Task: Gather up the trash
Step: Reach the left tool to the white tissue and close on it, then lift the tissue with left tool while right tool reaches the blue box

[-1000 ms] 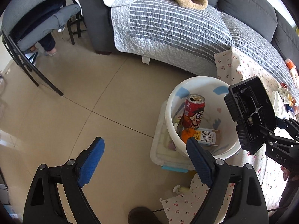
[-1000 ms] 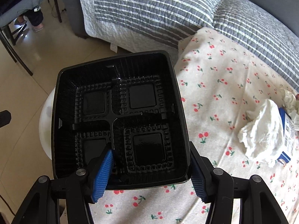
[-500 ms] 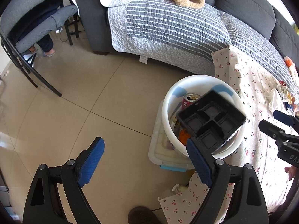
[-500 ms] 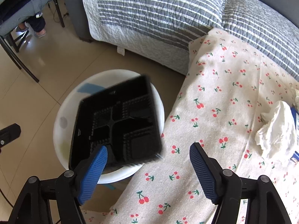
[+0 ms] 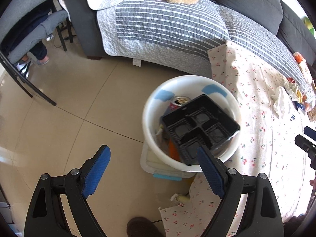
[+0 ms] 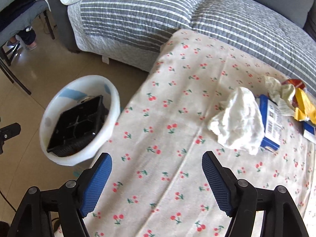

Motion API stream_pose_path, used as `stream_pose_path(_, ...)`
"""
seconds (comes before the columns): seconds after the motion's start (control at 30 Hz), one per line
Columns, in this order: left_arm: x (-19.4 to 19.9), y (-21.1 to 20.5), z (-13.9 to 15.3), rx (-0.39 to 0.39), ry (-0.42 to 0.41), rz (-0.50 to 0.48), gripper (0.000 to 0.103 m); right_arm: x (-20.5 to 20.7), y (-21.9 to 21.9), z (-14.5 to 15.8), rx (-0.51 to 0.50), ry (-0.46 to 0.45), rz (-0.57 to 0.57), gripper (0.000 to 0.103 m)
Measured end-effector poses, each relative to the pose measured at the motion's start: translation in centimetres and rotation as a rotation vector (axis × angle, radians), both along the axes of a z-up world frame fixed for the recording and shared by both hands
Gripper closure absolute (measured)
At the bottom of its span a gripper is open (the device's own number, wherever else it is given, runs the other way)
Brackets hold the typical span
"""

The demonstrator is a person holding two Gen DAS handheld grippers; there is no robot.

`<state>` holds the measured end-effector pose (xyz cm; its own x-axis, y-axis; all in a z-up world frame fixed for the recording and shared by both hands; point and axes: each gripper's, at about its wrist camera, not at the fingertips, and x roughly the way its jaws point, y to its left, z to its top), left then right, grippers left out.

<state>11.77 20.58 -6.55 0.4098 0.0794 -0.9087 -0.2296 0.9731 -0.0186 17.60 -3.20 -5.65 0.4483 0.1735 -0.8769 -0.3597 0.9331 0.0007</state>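
While the right tool (image 6: 157,183) hangs low in its own frame over the cherry-print cloth (image 6: 177,118), its ribbed blue pads are spreading wider with nothing between them. A second ago those pads pinched the black plastic tray (image 6: 77,124); half a second ago the tray was tumbling free over the pail. It now lies tilted inside the white pail (image 6: 113,106), at the left of the right-wrist view, one corner propped on the rim. So one piece of trash is binned, and I judge the hand is turning toward the next.

At the bottom of the left-wrist frame, the left tool (image 5: 153,172) stands released and empty above the tan floor tiles. Just past it, in the middle of that frame, the tray (image 5: 199,130) shows its four square wells and ribbed walls: thin, stiff, glossy. Beneath it a red drink can (image 5: 178,102) and something orange peek out. The pail (image 5: 150,110) is smooth and round, and sits on a clear lidded box (image 5: 156,167).

Further off on the bench, at the right of the right-wrist view, wait a crumpled white tissue (image 6: 239,118), soft and shapeless, a flat blue carton (image 6: 271,122) partly under it, and a crinkled yellow and red wrapper (image 6: 302,106). Beyond runs a sofa (image 6: 197,19) under a grey striped quilt.
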Motion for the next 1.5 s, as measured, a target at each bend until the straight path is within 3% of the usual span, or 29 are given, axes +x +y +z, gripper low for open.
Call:
stream_pose_path(0.27, 1.9, -6.2, 0.2, -0.007, 0.0, -0.078, 0.012, -0.1, -8.0, 0.1, 0.014, 0.013, -0.114, 0.021)
stream_pose_path(0.5, 4.0, -12.4, 0.3, -0.009, -0.012, -0.169, 0.012, 0.2, -14.2, -1.6, 0.067, 0.076, -0.227, 0.019)
stream_pose_path(0.97, 9.7, -24.9, -0.2, -0.044, -0.077, -0.338, 0.012, 0.1, -21.9, -2.9, 0.035, 0.118, -0.319, 0.013)
stream_pose_path(1.17, 12.5, -27.3, -1.4, -0.143, -0.12, -0.336, 0.013, 0.3, -24.9, -3.3, 0.035, 0.129, -0.372, 0.013)
stream_pose_path(1.33, 14.5, -28.6, -2.2, -0.209, -0.181, -0.336, 0.025, 0.5, -26.2, -3.6, 0.032, 0.136, -0.396, 0.013)
stream_pose_path(1.5, 16.3, -28.8, -3.8, -0.247, -0.174, -0.315, 0.051, 0.7, -26.7, -3.5, 0.043, 0.133, -0.402, 0.013)
